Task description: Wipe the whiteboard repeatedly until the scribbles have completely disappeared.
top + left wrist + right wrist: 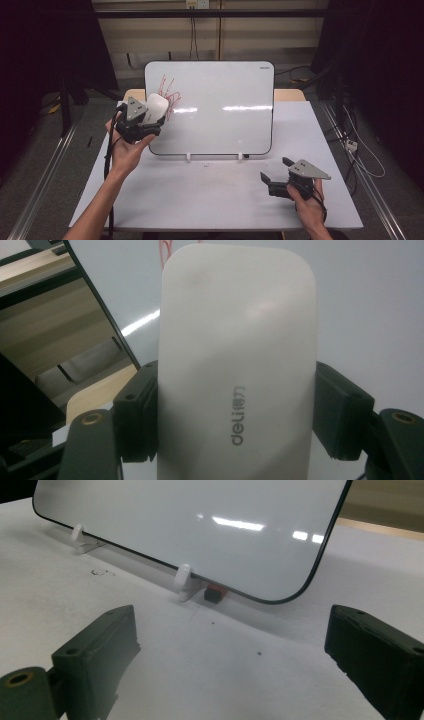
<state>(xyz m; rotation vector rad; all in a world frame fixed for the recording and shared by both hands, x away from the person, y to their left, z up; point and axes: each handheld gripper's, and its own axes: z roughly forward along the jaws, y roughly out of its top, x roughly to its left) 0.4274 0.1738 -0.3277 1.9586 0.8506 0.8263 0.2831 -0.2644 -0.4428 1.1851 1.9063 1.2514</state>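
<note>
One white rounded eraser (239,365) | grey "deli" logo | left tool (141,122) clamps it

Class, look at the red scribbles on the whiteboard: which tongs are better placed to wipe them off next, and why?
Left. The left tongs are shut on the white eraser, held up at the red scribbles on the whiteboard. The right tongs are open, low over the table.

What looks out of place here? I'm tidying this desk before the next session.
Red scribbles remain on the whiteboard at its upper left, where the left gripper holds an eraser. A small black and red object lies under the board's lower edge, beside a white foot. Dark specks dot the table.
</note>
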